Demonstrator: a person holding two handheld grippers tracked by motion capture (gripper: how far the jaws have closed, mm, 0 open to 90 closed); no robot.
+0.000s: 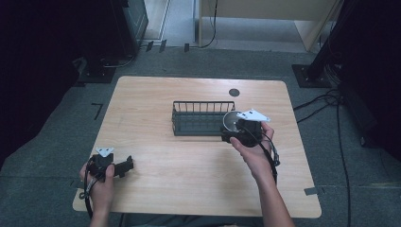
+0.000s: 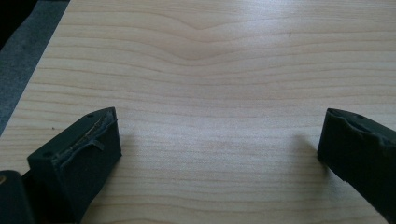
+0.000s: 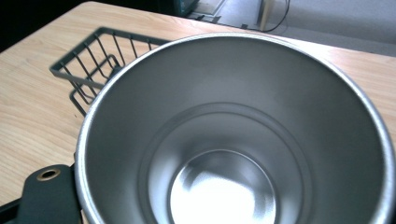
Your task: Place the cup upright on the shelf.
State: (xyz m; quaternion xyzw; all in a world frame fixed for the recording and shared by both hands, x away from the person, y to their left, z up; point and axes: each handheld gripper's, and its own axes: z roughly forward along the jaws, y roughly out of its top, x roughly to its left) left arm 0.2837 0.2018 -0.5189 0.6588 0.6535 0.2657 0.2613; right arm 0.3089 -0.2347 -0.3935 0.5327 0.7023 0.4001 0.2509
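Surface: pale wood-grain table (image 1: 189, 161) on grey carpet; dark stands and loose cables on the floor around it, a small dark round disc (image 1: 234, 92) on the table near its far edge at 12 o'clock.

Right gripper (image 1: 235, 130): in the right gripper view a steel cup (image 3: 233, 140) sits directly ahead of the camera, mouth open toward the lens, empty, shiny inside with stepped rings down to the base. One black jaw part with a brass rivet lies against the cup's rim at 8 o'clock; the jaws' tips are hidden behind the cup. The gripper appears clamped on the cup, since the high view shows the cup's rim raised at the gripper's front, off the table. Right hand (image 1: 253, 149) wraps the gripper body, grey plate on top.

Outward: black wire basket (image 1: 202, 118) at table centre, just beside the cup at its 9 o'clock in the high view; in the right gripper view the basket's bars show at 10 o'clock past the rim.

Left gripper (image 2: 219, 154): jaws spread wide, bare wood between them, nothing held. In the high view it rests at the table's 8 o'clock corner, left hand (image 1: 101, 182) around it, well apart from basket and cup.
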